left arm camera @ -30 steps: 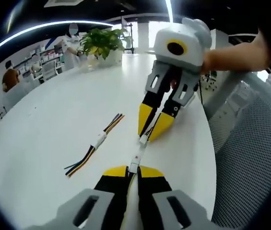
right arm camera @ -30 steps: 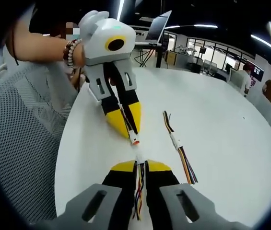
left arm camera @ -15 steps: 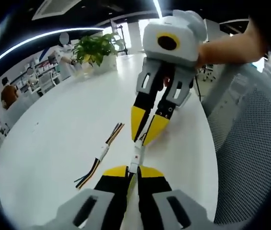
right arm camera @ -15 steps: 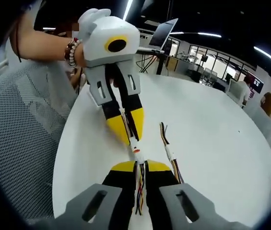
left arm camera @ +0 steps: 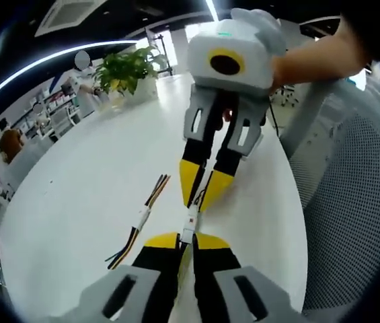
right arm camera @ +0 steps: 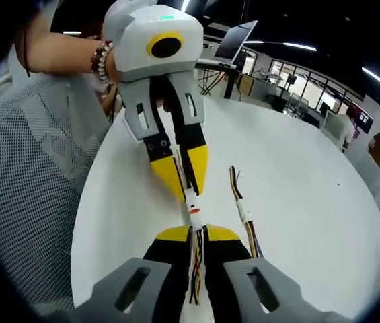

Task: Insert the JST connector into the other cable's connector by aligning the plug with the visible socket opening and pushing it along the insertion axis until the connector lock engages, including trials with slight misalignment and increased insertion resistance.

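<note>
My left gripper (left arm camera: 184, 239) is shut on a cable's white JST connector (left arm camera: 190, 220), which sticks out past its yellow tips. Opposite, my right gripper (left arm camera: 200, 198) comes down from above, shut on the other cable, its tips almost at that connector. In the right gripper view, my right gripper (right arm camera: 196, 233) pinches multicoloured wires (right arm camera: 195, 266) between its jaws. The left gripper (right arm camera: 187, 190) points toward it from above. The two white connector ends (right arm camera: 192, 204), with a red mark, meet in the short gap between both pairs of tips, just above the white table (left arm camera: 75, 202).
A spare joined cable (left arm camera: 140, 219) with coloured wires lies on the table beside the grippers, also seen as the spare cable (right arm camera: 244, 212). A grey mesh chair (left arm camera: 351, 202) stands at the table edge. A potted plant (left arm camera: 126, 67) sits at the far end. A hand (right arm camera: 62, 57) holds the left gripper.
The two grippers have drawn closer tip to tip. The gap between the connector ends has closed and they now meet. Both views have shifted with the hands.
</note>
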